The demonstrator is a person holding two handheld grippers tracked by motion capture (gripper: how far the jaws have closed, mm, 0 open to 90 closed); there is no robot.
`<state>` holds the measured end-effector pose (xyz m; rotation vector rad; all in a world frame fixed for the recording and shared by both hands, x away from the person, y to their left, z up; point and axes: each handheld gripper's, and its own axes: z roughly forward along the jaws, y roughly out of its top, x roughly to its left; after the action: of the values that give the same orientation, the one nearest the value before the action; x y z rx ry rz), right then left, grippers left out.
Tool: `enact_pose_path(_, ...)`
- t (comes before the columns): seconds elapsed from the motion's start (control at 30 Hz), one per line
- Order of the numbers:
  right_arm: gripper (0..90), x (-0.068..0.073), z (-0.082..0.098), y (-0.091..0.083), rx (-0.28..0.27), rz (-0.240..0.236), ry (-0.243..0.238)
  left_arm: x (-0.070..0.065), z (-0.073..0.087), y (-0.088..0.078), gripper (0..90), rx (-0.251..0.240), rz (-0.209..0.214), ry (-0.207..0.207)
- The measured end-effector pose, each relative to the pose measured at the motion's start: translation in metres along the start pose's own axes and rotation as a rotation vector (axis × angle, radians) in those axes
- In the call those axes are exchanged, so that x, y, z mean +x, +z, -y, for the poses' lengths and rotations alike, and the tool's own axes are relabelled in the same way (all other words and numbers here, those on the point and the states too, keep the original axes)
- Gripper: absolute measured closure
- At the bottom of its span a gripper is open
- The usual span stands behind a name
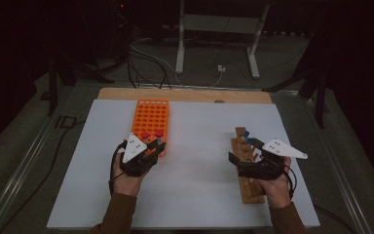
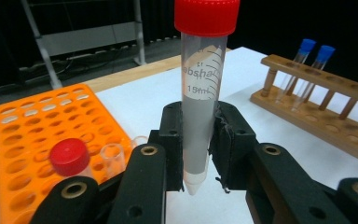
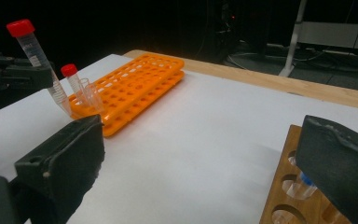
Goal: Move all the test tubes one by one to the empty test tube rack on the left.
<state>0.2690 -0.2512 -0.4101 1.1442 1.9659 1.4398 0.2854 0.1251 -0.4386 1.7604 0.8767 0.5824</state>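
Note:
My left gripper (image 2: 199, 140) is shut on a clear conical tube with a red cap (image 2: 200, 93), held upright with its tip just above the white table, beside the near end of the orange rack (image 2: 23, 135). In that rack stand another red-capped tube (image 2: 70, 157) and an uncapped clear tube (image 2: 113, 157). In the high view the left gripper (image 1: 154, 146) sits at the rack's near end. My right gripper (image 3: 200, 154) stands open over the wooden rack (image 3: 284, 196) with nothing between its jaws. The held tube (image 3: 37, 60) leans at the far left of the right gripper view.
The wooden rack (image 1: 246, 168) lies lengthwise at the right of the white tabletop (image 1: 195, 146), with two blue-capped tubes (image 2: 303, 53) at its far end. A wooden strip (image 1: 185, 94) borders the table's far edge. A metal stand (image 1: 219, 29) and cables are on the floor beyond.

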Motion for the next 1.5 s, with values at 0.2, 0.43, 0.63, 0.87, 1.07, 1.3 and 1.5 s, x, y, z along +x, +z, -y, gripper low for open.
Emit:
enact_pose_path(0.2,1.7,-0.002,0.0,-0.001,0.0,0.005,0.001,0.008,0.002,-0.004,75.3,0.003,-0.015,-0.01)
enact_pose_path(0.43,1.7,-0.003,0.0,-0.002,-0.002,0.008,0.003,0.016,0.003,-0.008,75.3,0.003,-0.04,-0.019)
enact_pose_path(0.63,1.7,-0.004,-0.001,-0.003,-0.004,0.009,0.004,0.022,0.004,-0.011,75.3,0.0,-0.063,-0.029)
enact_pose_path(0.87,1.7,-0.004,0.0,-0.003,-0.006,0.009,0.004,0.03,0.008,-0.013,75.3,0.001,-0.091,-0.043)
enact_pose_path(1.07,1.7,-0.004,-0.001,-0.003,-0.006,0.009,0.004,0.034,0.01,-0.013,75.3,0.012,-0.116,-0.042)
enact_pose_path(1.3,1.7,-0.004,0.0,-0.003,-0.005,0.009,0.004,0.039,0.013,-0.014,75.3,0.022,-0.144,-0.045)
enact_pose_path(1.5,1.7,-0.004,0.0,-0.003,-0.005,0.009,0.003,0.043,0.016,-0.013,75.2,0.025,-0.167,-0.046)
